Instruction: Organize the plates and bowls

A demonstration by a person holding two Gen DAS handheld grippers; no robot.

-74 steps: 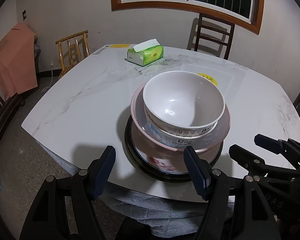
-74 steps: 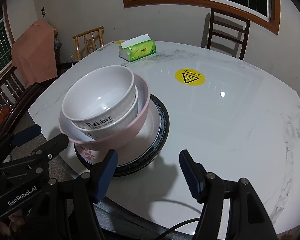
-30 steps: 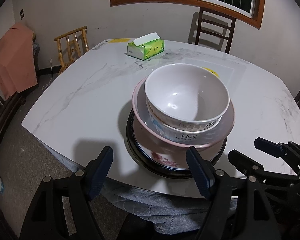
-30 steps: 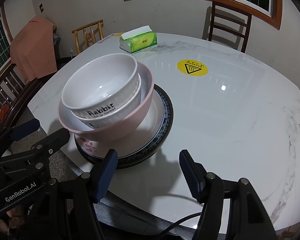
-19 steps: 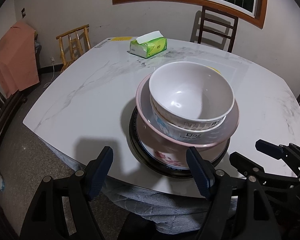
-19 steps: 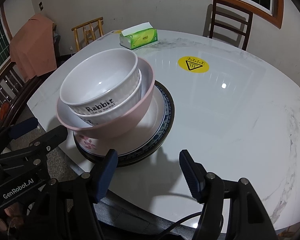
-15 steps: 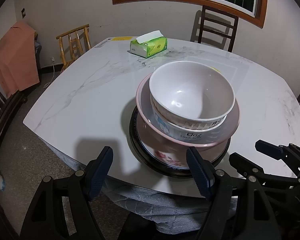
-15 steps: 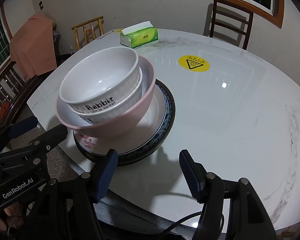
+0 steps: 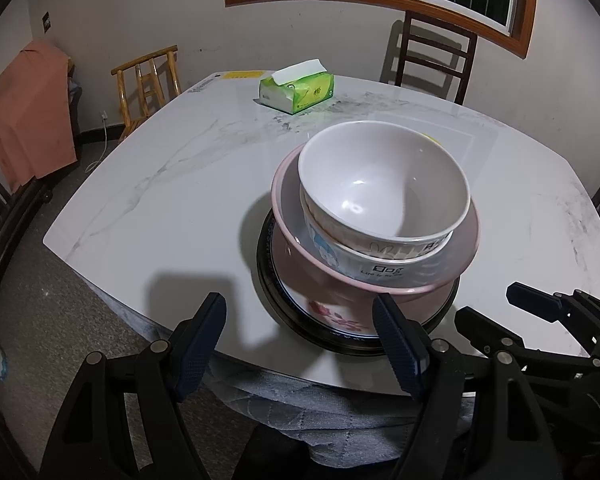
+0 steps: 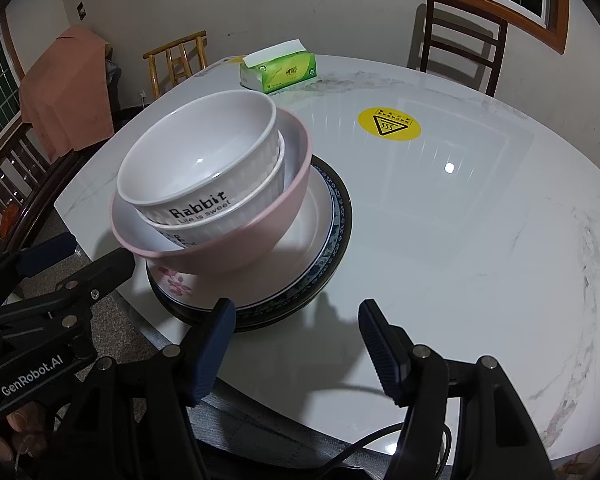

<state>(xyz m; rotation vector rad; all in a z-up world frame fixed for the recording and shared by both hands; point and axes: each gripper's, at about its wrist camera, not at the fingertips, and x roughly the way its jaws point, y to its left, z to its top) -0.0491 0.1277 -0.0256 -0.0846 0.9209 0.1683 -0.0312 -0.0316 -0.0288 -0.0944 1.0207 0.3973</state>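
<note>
A stack stands near the table's front edge. A white "Rabbit" bowl (image 9: 384, 184) (image 10: 198, 160) sits in a second white bowl (image 9: 376, 262), inside a wide pink bowl (image 9: 380, 280) (image 10: 236, 248), tilted on a floral plate (image 9: 328, 316) (image 10: 296, 264) over a dark-rimmed plate (image 9: 352, 344) (image 10: 336, 240). My left gripper (image 9: 300, 340) is open and empty just in front of the stack. My right gripper (image 10: 296, 340) is open and empty at the stack's front right. Each gripper shows in the other's view.
A green tissue box (image 9: 298, 90) (image 10: 278, 66) lies at the far side of the white marble table (image 9: 172, 184). A yellow warning sticker (image 10: 389, 123) is right of the stack. Wooden chairs (image 9: 428, 60) ring the table. An orange cloth (image 9: 20, 108) hangs at left.
Both grippers stay open and have drifted only slightly; the stack looks a little nearer and the bowls sit the same way.
</note>
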